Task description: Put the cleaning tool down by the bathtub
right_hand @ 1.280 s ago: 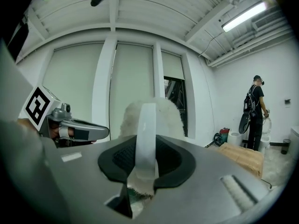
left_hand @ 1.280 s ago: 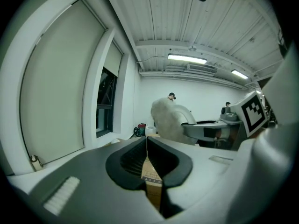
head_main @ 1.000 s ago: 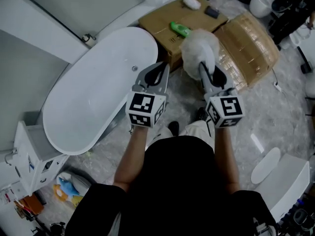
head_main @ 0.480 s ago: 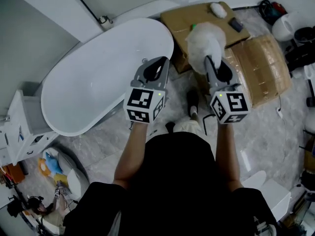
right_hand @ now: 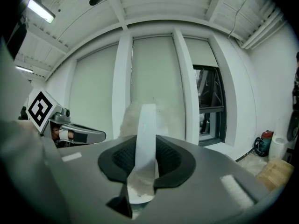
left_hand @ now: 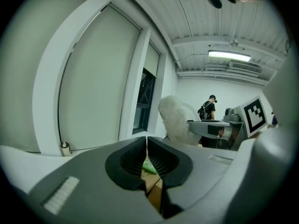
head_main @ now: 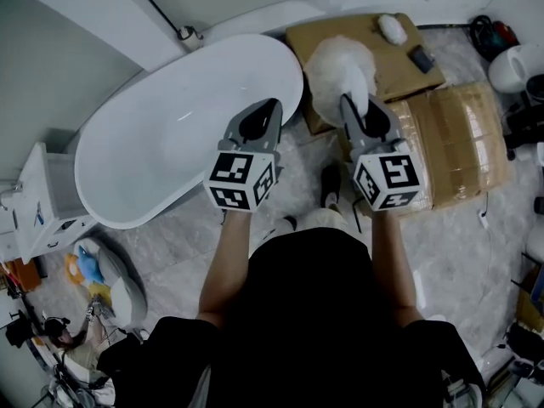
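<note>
The cleaning tool is a fluffy white duster (head_main: 338, 68) on a flat white handle (right_hand: 145, 129). My right gripper (head_main: 355, 107) is shut on that handle, and the duster head stands up past the jaws over the brown box. In the right gripper view (right_hand: 145, 141) the handle sits clamped between the black pads. My left gripper (head_main: 260, 119) is shut and holds nothing, its jaws meeting in the left gripper view (left_hand: 146, 143). It hovers beside the near end of the white oval bathtub (head_main: 170, 138). The duster (left_hand: 175, 119) shows to the left gripper's right.
Flat cardboard boxes (head_main: 314, 36) lie by the tub's end, with a small white object (head_main: 392, 28) and a dark one (head_main: 422, 58) on them. A plastic-wrapped box (head_main: 463, 134) sits to the right. A white cabinet (head_main: 38, 215) stands left of the tub. A person (left_hand: 208, 108) stands far off.
Both grippers and the duster have shifted left, nearer the tub's end. The duster head now hides the green bottle on the box. Neither grip has changed.
</note>
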Demonstrator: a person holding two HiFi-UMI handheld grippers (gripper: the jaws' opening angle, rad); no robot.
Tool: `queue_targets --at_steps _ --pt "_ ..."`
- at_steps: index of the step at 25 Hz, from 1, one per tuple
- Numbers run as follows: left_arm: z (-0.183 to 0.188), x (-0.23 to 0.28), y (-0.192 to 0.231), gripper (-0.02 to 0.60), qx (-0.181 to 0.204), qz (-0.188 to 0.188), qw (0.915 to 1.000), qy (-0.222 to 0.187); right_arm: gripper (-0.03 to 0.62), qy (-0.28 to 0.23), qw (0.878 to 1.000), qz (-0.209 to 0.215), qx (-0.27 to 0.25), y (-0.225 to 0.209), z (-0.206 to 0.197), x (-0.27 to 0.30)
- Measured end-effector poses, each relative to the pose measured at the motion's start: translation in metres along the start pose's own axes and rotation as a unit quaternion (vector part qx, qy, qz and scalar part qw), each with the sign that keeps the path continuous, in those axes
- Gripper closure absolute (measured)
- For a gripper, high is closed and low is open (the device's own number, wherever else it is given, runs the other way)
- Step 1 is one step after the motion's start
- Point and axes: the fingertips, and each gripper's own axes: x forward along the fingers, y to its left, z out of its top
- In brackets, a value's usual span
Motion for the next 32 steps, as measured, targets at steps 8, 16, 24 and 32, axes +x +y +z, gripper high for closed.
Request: queue_targets --at_steps 8,16,24,32 --pt "0.021 0.064 -0.013 0.578 -0.010 0.046 0.9989 -0.003 0.500 -0.001 0.999 0.045 -0.003 -0.065 0.012 0.030" --pt "0.027 0.123 -0.026 0.583 -0.010 0.081 0.9967 -0.001 0.500 0.005 0.997 0.078 -0.005 -0.126 0.009 0.063" --pt "0.024 0.162 -0.024 0.583 -0.010 0.107 0.9941 0.013 0.500 0.023 0.997 0.074 0.012 -0.169 -0.010 0.093" --pt "0.012 0.160 -0.006 0.583 -0.025 0.134 0.9904 0.027 0.500 0.058 0.994 0.087 0.027 -0.168 -0.039 0.118"
